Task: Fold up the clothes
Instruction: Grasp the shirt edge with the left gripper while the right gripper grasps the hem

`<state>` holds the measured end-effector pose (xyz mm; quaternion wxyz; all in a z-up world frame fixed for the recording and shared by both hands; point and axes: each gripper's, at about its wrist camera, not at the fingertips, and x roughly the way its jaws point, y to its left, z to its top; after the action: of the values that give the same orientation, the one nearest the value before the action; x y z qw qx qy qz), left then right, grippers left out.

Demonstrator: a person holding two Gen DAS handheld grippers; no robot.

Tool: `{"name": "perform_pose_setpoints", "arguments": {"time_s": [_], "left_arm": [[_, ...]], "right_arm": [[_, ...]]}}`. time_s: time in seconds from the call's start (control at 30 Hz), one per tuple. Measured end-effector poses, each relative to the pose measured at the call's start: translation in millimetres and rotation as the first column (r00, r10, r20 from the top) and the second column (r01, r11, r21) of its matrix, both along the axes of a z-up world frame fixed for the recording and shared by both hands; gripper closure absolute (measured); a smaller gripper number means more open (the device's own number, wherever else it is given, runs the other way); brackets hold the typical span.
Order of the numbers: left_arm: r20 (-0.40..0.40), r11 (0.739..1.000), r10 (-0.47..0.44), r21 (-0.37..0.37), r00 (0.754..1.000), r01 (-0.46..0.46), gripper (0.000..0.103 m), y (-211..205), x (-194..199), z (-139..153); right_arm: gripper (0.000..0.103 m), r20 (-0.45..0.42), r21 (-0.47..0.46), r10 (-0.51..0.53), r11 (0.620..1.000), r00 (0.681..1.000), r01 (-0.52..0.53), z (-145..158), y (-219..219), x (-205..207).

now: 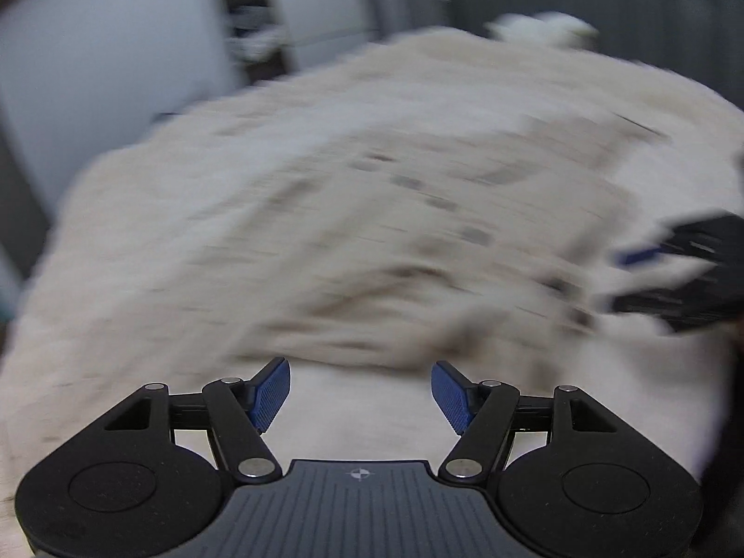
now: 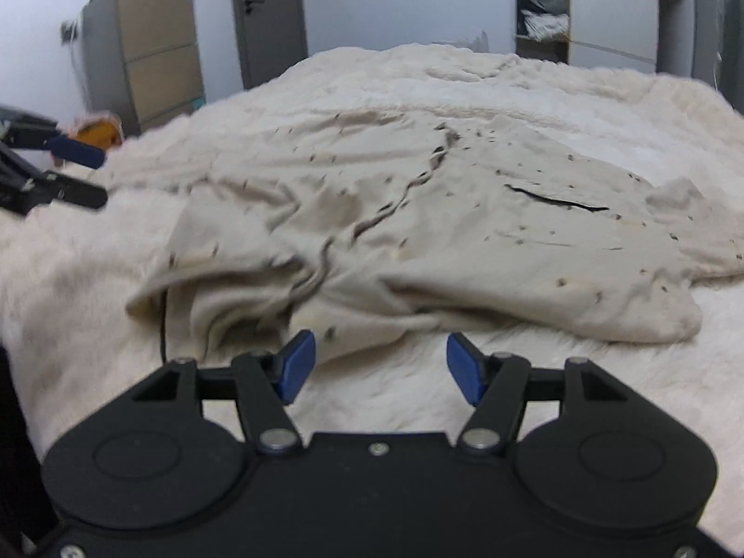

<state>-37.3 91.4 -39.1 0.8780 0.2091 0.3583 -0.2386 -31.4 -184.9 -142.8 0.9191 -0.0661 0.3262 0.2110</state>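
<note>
A beige garment [image 2: 418, 214] with small dark specks lies crumpled and spread on a cream fleece bed cover [image 2: 558, 372]. It has a dark zipper line down its middle and a dark pocket slit on the right. My right gripper [image 2: 380, 362] is open and empty, just short of the garment's near hem. My left gripper [image 1: 360, 393] is open and empty, near the garment [image 1: 372, 214], which is heavily blurred in the left wrist view. The left gripper also shows at the left edge of the right wrist view [image 2: 88, 174], open. The right gripper shows at the right edge of the left wrist view [image 1: 651, 279].
The bed cover [image 1: 362, 423] fills most of both views. Behind the bed are a brown cabinet [image 2: 153, 46], a grey door [image 2: 269, 14] and an open shelf with folded laundry [image 2: 544, 4]. An orange object [image 2: 100, 132] sits beside the bed at left.
</note>
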Motion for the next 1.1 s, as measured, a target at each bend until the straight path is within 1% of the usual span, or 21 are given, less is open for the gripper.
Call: {"name": "perform_pose_setpoints", "arguments": {"time_s": [0.03, 0.1, 0.17, 0.2, 0.23, 0.27, 0.3, 0.33, 0.37, 0.47, 0.57, 0.67, 0.7, 0.77, 0.8, 0.83, 0.87, 0.9, 0.97, 1.03, 1.1], "left_arm": [[-0.004, 0.999, -0.038, 0.038, 0.999, 0.039, 0.04, -10, -5, -9], [0.02, 0.992, -0.063, 0.107, 0.998, 0.06, 0.041, -28, -15, -25], [0.024, 0.994, -0.032, 0.108, 0.999, 0.029, 0.045, -38, -11, -39], [0.023, 0.995, -0.014, 0.104, 1.0, 0.011, 0.057, -43, -7, -45], [0.021, 0.995, 0.012, 0.097, 1.0, -0.014, 0.064, -45, -2, -48], [0.017, 0.995, 0.041, 0.089, 0.999, -0.042, 0.084, -46, 4, -51], [0.013, 0.994, 0.069, 0.082, 0.998, -0.07, 0.1, -47, 10, -54], [0.007, 0.993, 0.101, 0.062, 0.995, -0.101, 0.1, -46, 17, -53], [0.0, 0.991, 0.131, 0.008, 0.991, -0.131, 0.1, -41, 21, -45], [-0.028, 0.977, 0.173, -0.125, 0.985, -0.175, 0.1, -28, 24, -16], [-0.084, 0.933, 0.183, -0.299, 0.979, -0.2, 0.101, -4, 22, 29], [-0.093, 0.898, 0.193, -0.385, 0.977, -0.215, 0.101, 19, 14, 70], [-0.111, 0.874, 0.21, -0.424, 0.971, -0.238, 0.101, 31, 12, 83], [-0.173, 0.812, 0.245, -0.501, 0.954, -0.299, 0.101, 54, 9, 100], [-0.216, 0.776, 0.261, -0.533, 0.941, -0.337, 0.101, 64, 8, 105], [-0.229, 0.768, 0.264, -0.539, 0.937, -0.347, 0.101, 68, 8, 106], [-0.215, 0.788, 0.267, -0.513, 0.939, -0.341, 0.101, 66, -1, 106], [-0.212, 0.797, 0.268, -0.498, 0.94, -0.34, 0.101, 65, -6, 105], [-0.275, 0.81, 0.23, -0.478, 0.934, -0.34, 0.1, 59, -23, 84], [-0.317, 0.825, 0.225, -0.441, 0.921, -0.354, 0.099, 55, -28, 66], [-0.338, 0.854, 0.286, -0.334, 0.897, -0.398, 0.099, 54, -34, 35]], "right_arm": [[0.042, 0.013, -0.028, 0.012, 1.0, 1.0, -0.012, -4, 6, -3], [0.042, 0.028, -0.058, 0.019, 0.998, 0.999, -0.018, -8, 13, -3], [0.042, 0.056, -0.105, 0.02, 0.994, 0.998, -0.014, -14, 25, 0], [0.043, 0.068, -0.115, 0.02, 0.993, 0.998, -0.012, -15, 29, 2], [0.045, 0.075, -0.123, 0.021, 0.992, 0.997, -0.012, -16, 32, 5], [0.049, 0.078, -0.128, 0.023, 0.992, 0.997, -0.013, -16, 33, 7], [0.066, 0.081, -0.134, 0.029, 0.991, 0.996, -0.018, -16, 35, 9], [0.087, 0.081, -0.139, 0.036, 0.99, 0.996, -0.025, -16, 37, 12], [0.093, 0.077, -0.141, 0.044, 0.989, 0.996, -0.033, -15, 37, 15], [0.094, 0.098, -0.116, 0.054, 0.992, 0.994, -0.042, 5, 27, 13], [0.095, 0.137, -0.074, 0.049, 0.997, 0.989, -0.039, 39, 9, 4], [0.095, 0.174, -0.043, 0.048, 0.998, 0.983, -0.041, 76, -12, -7], [0.096, 0.187, -0.016, 0.038, 0.999, 0.982, -0.036, 98, -25, -12], [0.098, 0.194, 0.033, 0.018, 0.999, 0.981, -0.025, 118, -42, -15], [0.103, 0.198, 0.081, -0.008, 0.997, 0.98, -0.008, 134, -58, -17], [0.103, 0.195, 0.106, -0.026, 0.994, 0.98, 0.005, 147, -73, -18], [0.103, 0.197, 0.099, -0.013, 0.995, 0.98, -0.007, 152, -79, -21], [0.103, 0.204, 0.089, -0.001, 0.996, 0.979, -0.018, 154, -84, -25], [0.103, 0.204, 0.06, -0.001, 0.998, 0.979, -0.011, 150, -93, -33], [0.096, 0.167, 0.032, 0.012, 0.999, 0.986, -0.018, 137, -96, -36], [0.092, 0.113, -0.006, 0.029, 1.0, 0.993, -0.028, 118, -98, -40]]}}
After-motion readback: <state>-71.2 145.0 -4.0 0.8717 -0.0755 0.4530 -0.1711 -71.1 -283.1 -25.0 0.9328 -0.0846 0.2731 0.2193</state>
